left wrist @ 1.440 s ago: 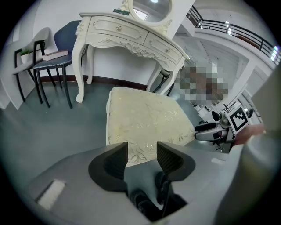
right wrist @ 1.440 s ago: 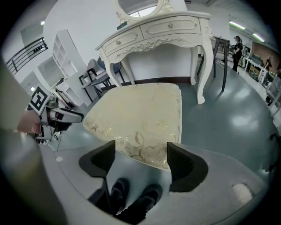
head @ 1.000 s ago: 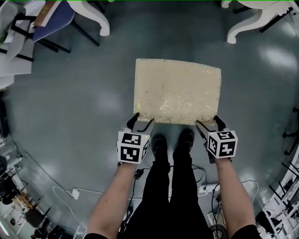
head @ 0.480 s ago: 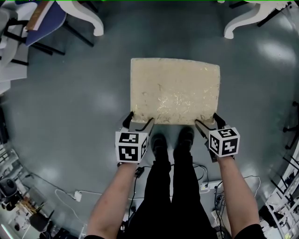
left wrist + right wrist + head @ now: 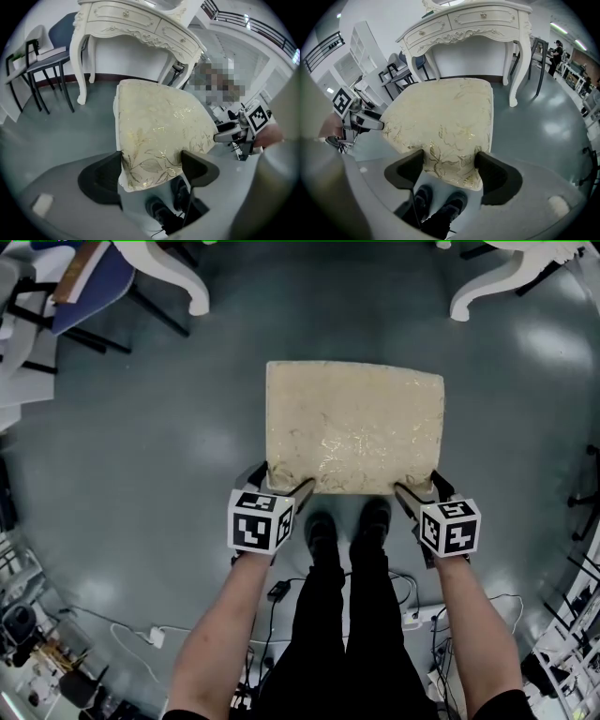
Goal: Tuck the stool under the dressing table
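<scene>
- stool: a cream cushion with a gold leaf pattern. it stands on the grey floor in the middle of the head view, just beyond the person's shoes and well apart from the dressing table.
- left gripper: at the stool's near left corner, pointing steeply down. its jaws stand wide and have just been opening. the corner lies between them and brushes both pads, with no squeeze showing.
- right gripper: at the near right corner. its jaws are set on the cushion, and both pads press the fabric that fills the gap.
- dressing table: white, with carved drawers, on the far side. two of its curved legs reach into the head view, one far left and one far right.
- a stretch of grey floor lies between the stool's far edge and the two legs.
- dark-framed chairs: far left, just beside the table's left leg and to the left of the stool's line toward the table.
- cables and a white power strip: on the near floor, around and behind the person's feet.
- racks and equipment: at the near right edge.
</scene>
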A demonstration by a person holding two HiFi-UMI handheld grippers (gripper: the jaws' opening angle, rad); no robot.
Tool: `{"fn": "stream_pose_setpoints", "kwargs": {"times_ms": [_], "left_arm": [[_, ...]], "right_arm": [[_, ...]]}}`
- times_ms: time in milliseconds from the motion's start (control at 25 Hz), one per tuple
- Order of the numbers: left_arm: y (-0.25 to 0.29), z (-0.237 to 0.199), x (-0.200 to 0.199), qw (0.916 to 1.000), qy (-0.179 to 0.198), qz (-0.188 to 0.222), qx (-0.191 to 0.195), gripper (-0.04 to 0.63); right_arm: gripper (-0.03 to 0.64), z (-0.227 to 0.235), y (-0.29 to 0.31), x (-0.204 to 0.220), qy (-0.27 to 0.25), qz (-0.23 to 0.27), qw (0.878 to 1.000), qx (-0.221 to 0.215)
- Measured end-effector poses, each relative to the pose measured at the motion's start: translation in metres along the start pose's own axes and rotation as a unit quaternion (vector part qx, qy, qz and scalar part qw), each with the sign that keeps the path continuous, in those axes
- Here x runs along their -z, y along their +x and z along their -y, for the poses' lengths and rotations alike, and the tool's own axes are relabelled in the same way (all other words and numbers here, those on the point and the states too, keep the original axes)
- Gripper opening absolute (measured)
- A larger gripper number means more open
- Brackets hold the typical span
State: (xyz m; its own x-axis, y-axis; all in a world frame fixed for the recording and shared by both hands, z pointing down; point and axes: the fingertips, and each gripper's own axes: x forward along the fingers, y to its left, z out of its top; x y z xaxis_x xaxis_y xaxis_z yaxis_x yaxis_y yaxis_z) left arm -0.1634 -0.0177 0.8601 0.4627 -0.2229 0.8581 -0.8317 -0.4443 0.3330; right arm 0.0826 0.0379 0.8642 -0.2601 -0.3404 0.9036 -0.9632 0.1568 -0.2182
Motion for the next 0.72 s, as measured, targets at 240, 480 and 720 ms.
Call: {"fn": "stream_pose_setpoints", "kwargs": {"times_ms": [240, 480, 720], "left_arm": [[0.004, 0.0, -0.004, 0.9998, 0.016, -0.008, -0.005, 0.426], [0.005, 0.002, -0.006, 0.9999, 0.016, -0.003, 0.002, 0.419], [0.006, -0.017, -0.04, 0.9996, 0.018, 0.02, -0.011, 0.405]], "right_arm": [[0.371, 0.001, 0.002, -0.001, 0.006, -0.007, 1.0, 0.01], [0.37, 0.004, 0.001, -0.002, 0.007, -0.03, 0.999, 0.021], [0.364, 0.004, 0.011, -0.04, -0.003, -0.011, 1.0, 0.025]]}}
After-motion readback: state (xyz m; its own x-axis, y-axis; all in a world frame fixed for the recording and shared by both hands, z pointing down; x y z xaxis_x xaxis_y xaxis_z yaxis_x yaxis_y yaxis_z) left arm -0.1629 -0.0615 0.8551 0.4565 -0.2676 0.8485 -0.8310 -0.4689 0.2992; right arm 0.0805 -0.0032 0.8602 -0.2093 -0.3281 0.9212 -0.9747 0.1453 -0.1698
